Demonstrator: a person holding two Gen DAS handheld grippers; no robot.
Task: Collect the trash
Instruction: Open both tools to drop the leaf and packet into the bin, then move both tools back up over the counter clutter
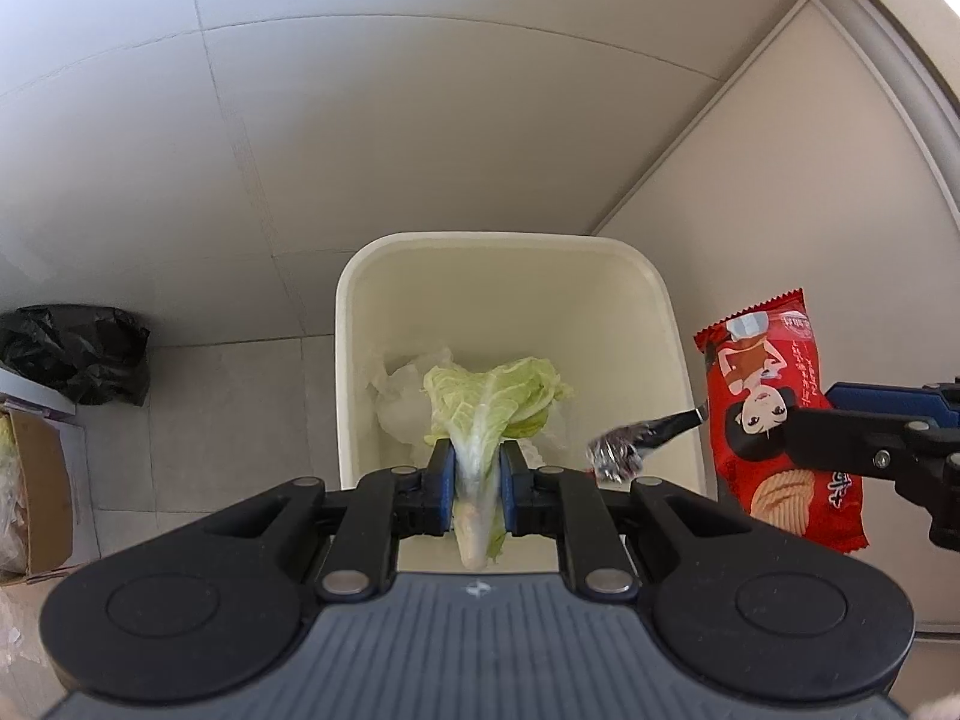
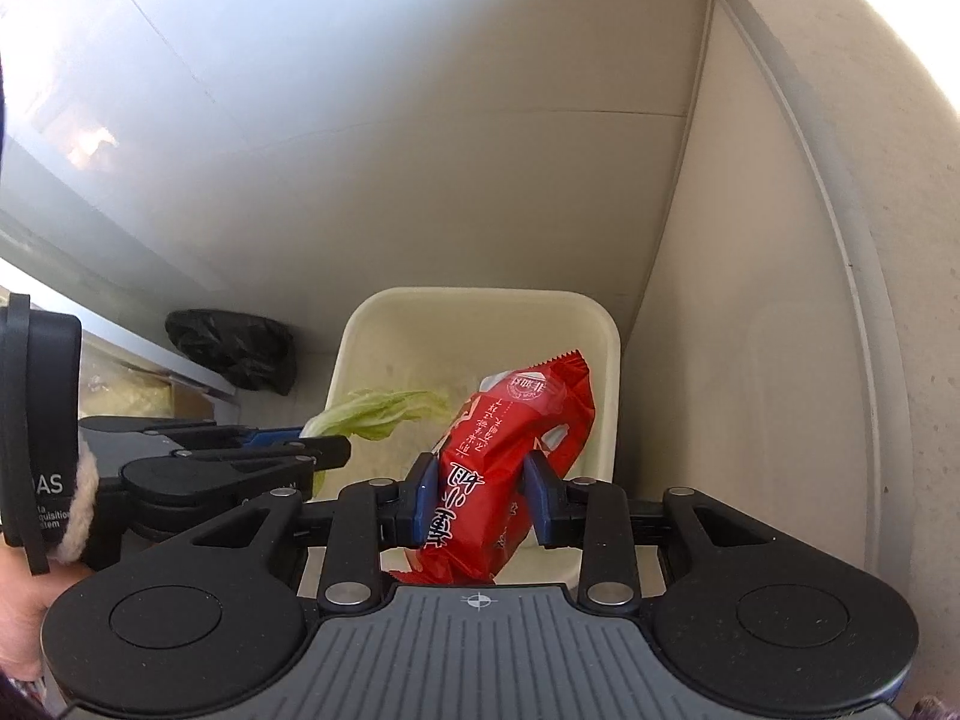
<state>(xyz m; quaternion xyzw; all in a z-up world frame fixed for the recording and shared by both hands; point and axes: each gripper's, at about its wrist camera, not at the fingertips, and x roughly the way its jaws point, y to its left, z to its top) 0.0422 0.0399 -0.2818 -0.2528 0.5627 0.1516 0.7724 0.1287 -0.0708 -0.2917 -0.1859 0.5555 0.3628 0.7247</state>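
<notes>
— What is on the tiled floor by the wall?
— A cream bin [image 1: 354, 324] with some trash inside.
— Done yet?
— No. The left tongs [image 1: 475, 483] squeeze a cabbage leaf [image 1: 492, 402] over it. The right tongs [image 2: 480, 495] squeeze a red snack wrapper [image 2: 510, 438]. Both must drop.

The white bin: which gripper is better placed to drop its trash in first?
Probably the left. The left gripper holds the cabbage leaf directly above the white bin's opening. The right gripper holds the red snack wrapper, which in the left view hangs beyond the bin's right rim.
</notes>
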